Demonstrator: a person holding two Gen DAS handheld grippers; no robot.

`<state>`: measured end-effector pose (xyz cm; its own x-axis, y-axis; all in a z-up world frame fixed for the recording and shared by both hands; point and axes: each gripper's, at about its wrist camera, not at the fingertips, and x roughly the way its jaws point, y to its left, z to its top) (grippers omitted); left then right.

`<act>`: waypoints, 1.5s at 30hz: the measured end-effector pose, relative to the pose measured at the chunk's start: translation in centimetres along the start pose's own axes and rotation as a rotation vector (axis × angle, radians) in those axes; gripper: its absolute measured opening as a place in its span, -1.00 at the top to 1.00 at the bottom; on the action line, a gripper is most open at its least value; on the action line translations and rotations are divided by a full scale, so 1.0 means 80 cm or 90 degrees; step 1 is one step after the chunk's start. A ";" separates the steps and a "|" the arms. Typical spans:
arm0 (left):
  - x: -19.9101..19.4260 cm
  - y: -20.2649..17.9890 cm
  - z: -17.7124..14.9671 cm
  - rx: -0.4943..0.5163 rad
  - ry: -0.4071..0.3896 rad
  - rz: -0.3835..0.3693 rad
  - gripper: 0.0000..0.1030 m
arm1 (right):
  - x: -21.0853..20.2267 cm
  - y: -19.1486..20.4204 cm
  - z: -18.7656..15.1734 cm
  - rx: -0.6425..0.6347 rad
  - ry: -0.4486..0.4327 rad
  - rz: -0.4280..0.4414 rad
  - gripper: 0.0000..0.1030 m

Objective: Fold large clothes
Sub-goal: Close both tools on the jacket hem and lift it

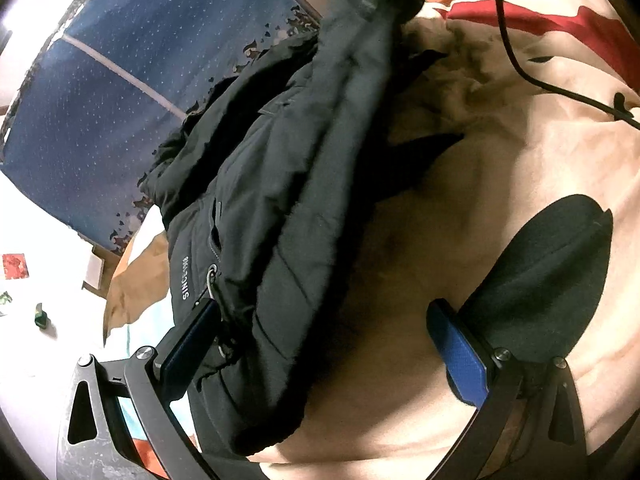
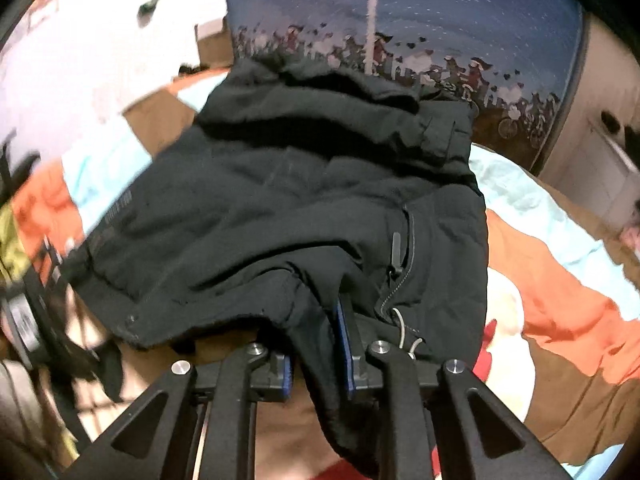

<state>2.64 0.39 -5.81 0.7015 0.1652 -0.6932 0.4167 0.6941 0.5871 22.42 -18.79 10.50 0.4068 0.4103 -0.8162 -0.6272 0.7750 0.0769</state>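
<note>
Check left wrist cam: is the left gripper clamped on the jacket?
No. The left gripper stands wide open; the black jacket lies between its fingers, unpinched.

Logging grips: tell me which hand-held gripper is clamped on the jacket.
The right hand-held gripper: its blue pads pinch a fold of the black jacket. The left hand-held gripper stands wide open.

A matt black quilted cloth jacket (image 2: 288, 208) lay on soft, wrinkled bedding (image 1: 460, 240) at frame right, while the left gripper (image 1: 320, 344) showed dull, scuffed metal arms and blue textured pads (image 1: 464, 356).
</note>
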 end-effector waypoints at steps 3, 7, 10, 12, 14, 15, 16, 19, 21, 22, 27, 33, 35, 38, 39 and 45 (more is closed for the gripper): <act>-0.001 0.004 0.002 -0.009 0.005 0.003 -0.96 | -0.006 -0.003 0.014 0.021 -0.010 0.013 0.66; -0.003 0.012 0.004 -0.020 -0.001 0.016 -0.95 | -0.007 0.000 0.015 0.020 -0.009 0.013 0.66; -0.004 0.018 0.003 -0.016 -0.008 0.038 -0.74 | -0.009 0.000 0.015 0.019 -0.008 0.011 0.67; -0.004 0.024 0.003 -0.012 -0.005 0.035 -0.18 | -0.009 -0.001 0.014 0.018 -0.007 0.010 0.67; -0.002 0.033 0.004 -0.024 0.009 0.032 0.18 | -0.009 -0.002 0.011 0.017 -0.004 0.009 0.67; -0.003 0.038 0.004 -0.036 0.012 0.023 0.28 | -0.008 -0.003 0.010 0.018 -0.001 0.009 0.67; -0.005 0.042 0.005 -0.045 0.012 0.013 0.40 | -0.008 -0.003 0.007 0.018 0.002 0.007 0.67; -0.013 0.053 0.010 -0.063 0.001 -0.005 0.70 | -0.009 -0.005 -0.005 0.015 0.009 -0.003 0.67; -0.019 0.060 0.013 -0.077 -0.006 -0.018 0.79 | -0.010 -0.005 -0.015 0.008 0.012 -0.010 0.67; -0.021 0.064 0.013 -0.087 -0.009 -0.024 0.82 | -0.011 -0.005 -0.023 0.005 0.014 -0.010 0.72; -0.047 0.079 0.017 -0.121 -0.042 -0.025 0.88 | -0.025 -0.002 -0.054 0.026 -0.001 -0.022 0.81; -0.088 0.104 0.010 -0.157 -0.046 -0.049 0.89 | -0.056 0.023 -0.072 -0.014 0.013 -0.015 0.84; -0.104 0.108 0.006 -0.156 -0.044 -0.060 0.89 | -0.068 0.034 -0.076 -0.039 0.018 -0.011 0.85; -0.127 0.112 0.008 -0.159 -0.034 -0.086 0.89 | -0.086 0.045 -0.077 -0.068 0.030 0.000 0.85; -0.132 0.117 0.012 -0.165 -0.030 -0.098 0.89 | -0.089 0.046 -0.076 -0.072 0.032 0.001 0.85; -0.136 0.154 0.050 -0.181 -0.023 -0.133 0.90 | -0.097 0.031 -0.044 -0.063 0.027 0.004 0.85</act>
<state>2.49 4.32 10.64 0.6407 -0.0226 -0.7675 0.3796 0.8782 0.2910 15.39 -21.72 15.02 0.3752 0.3925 -0.8397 -0.6930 0.7204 0.0271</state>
